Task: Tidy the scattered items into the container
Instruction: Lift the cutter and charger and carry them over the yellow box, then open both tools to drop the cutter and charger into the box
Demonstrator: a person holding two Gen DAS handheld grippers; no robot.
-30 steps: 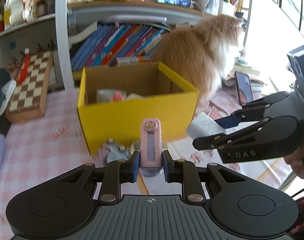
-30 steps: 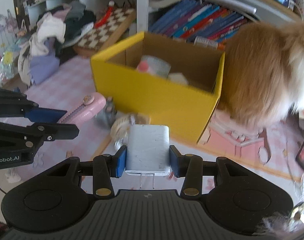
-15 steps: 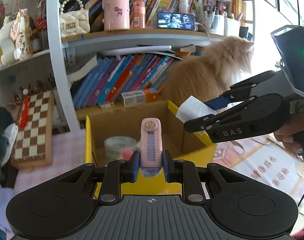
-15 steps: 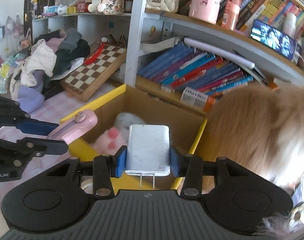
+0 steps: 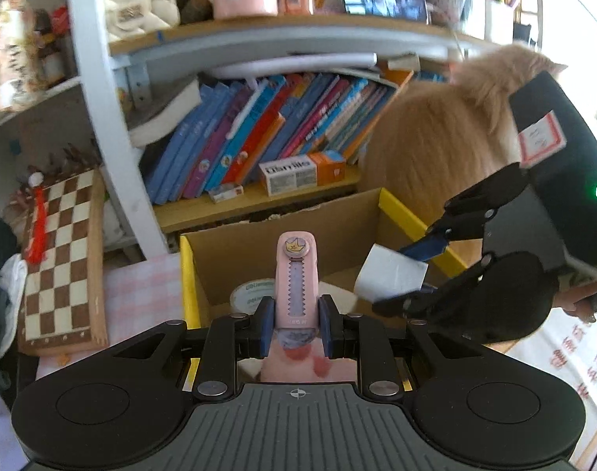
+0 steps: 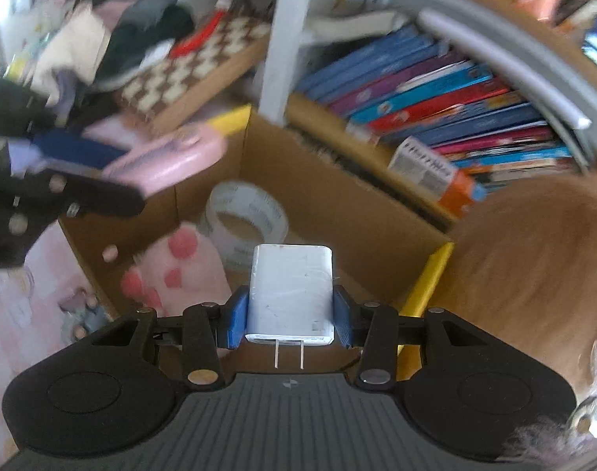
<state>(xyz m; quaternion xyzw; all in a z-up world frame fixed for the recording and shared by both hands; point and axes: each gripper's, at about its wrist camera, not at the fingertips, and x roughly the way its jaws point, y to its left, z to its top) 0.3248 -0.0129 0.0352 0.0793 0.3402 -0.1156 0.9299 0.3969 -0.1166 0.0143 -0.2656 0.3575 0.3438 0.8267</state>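
My left gripper (image 5: 295,325) is shut on a pink utility knife (image 5: 296,274) and holds it over the open yellow cardboard box (image 5: 412,223). My right gripper (image 6: 290,320) is shut on a white plug adapter (image 6: 290,290), prongs toward the camera, also above the box (image 6: 428,278). Inside the box lie a tape roll (image 6: 243,216) and a pink paw-shaped plush (image 6: 180,271). The left wrist view shows the right gripper (image 5: 416,271) with the adapter (image 5: 389,278) at the right. In the right wrist view the left gripper (image 6: 114,172) carries the knife (image 6: 169,161) at the left.
A fluffy orange cat (image 5: 447,145) sits right behind the box's right side. A bookshelf (image 5: 259,129) full of books stands behind the box. A chessboard (image 5: 59,259) leans at the left, on a pink checked cloth (image 5: 141,290). Clothes (image 6: 102,39) pile at the far left.
Both grippers moved forward from in front of the box to above its opening, each still holding its item. The box's inside now shows below them.
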